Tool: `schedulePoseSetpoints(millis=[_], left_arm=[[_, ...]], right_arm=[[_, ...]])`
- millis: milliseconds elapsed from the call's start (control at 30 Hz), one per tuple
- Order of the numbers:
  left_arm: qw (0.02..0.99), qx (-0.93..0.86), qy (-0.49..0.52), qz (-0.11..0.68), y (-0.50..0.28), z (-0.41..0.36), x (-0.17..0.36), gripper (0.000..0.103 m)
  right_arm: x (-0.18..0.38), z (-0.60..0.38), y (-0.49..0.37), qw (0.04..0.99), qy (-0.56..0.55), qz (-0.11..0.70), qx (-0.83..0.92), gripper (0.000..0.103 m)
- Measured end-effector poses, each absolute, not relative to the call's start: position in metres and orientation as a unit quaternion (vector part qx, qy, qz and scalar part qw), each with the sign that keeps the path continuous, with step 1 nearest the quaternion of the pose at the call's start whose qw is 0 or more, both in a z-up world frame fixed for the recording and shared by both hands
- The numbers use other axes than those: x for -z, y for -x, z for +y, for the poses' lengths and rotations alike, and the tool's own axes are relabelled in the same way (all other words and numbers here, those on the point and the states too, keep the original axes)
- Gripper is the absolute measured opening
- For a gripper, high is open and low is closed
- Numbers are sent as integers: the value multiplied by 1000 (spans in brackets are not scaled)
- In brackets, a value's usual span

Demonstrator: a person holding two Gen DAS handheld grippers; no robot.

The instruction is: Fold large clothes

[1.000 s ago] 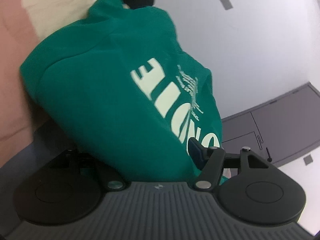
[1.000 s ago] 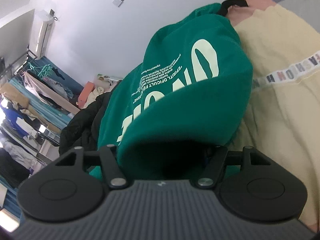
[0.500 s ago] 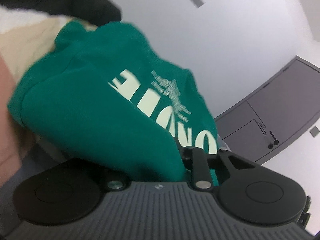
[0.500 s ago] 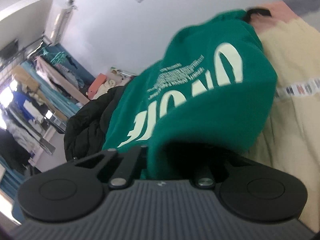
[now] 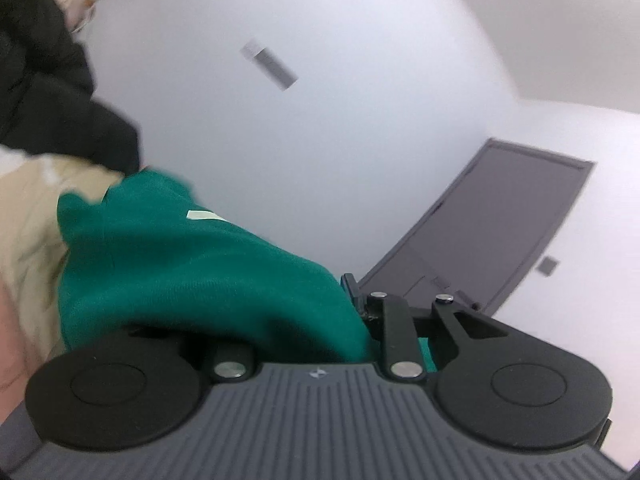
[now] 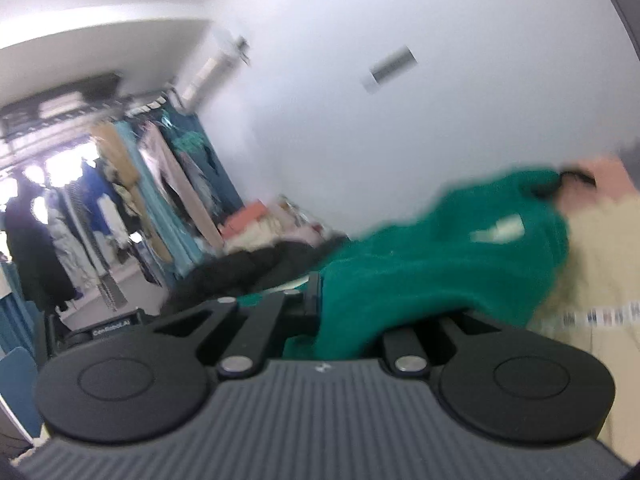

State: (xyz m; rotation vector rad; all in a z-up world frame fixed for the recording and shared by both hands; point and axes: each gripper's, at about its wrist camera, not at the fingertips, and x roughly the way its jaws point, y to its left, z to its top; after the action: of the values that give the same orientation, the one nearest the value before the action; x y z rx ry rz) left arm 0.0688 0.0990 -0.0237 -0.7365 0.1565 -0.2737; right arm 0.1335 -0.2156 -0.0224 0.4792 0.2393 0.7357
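Note:
A green sweatshirt (image 5: pixel 192 272) with pale printed letters hangs bunched over my left gripper (image 5: pixel 316 304). That gripper is shut on a fold of it. Only its right finger (image 5: pixel 352 288) shows; the cloth covers the other. In the right wrist view the same green sweatshirt (image 6: pixel 440 248) drapes from my right gripper (image 6: pixel 344 304), which is shut on its edge. There the left finger (image 6: pixel 312 292) shows and the other lies under cloth. Both grippers point level, lifted off the bed.
A cream garment (image 5: pixel 24 216) and a black jacket (image 5: pixel 48 92) lie behind the sweatshirt. A grey door (image 5: pixel 500 232) is set in the white wall. In the right wrist view a crowded clothes rack (image 6: pixel 140 184) stands at left, beside the black jacket (image 6: pixel 248 272) and cream cloth (image 6: pixel 600 280).
Both grippers have shut on the sweatshirt and risen with it. The views have rolled, the garment sits lower in both, and its lettering has mostly gone from sight.

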Motion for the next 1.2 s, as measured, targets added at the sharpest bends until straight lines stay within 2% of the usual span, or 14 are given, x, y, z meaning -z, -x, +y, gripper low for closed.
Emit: schedulePoseSetpoints(millis=[267,533,667,767,933,1200], left_arm=[[931,149,331,27,-33,104,-76,27],[951,163,261,-32,-17,101,-225,27],[956,169,234,-51,-24,99,-293,28],[958,159,236,-38,-47,99,-325,28],[968,124,217,8,-125,97,-314,28],[978,83,175,72,-268,98,-203,28]], right_arm=[[-86,-221,-97,906,-184,28,-381,9],[-224,-220,-86,901,-147,-49,-406,9],[-291,-220,-93,896,-153,-77,-410,9],[-324,-211,-110,903,-156,-76,-394,9],[-329,-185,-172,925,-146,-36,-348,9],[-229,-167,-303,947,-136,25,-289,9]])
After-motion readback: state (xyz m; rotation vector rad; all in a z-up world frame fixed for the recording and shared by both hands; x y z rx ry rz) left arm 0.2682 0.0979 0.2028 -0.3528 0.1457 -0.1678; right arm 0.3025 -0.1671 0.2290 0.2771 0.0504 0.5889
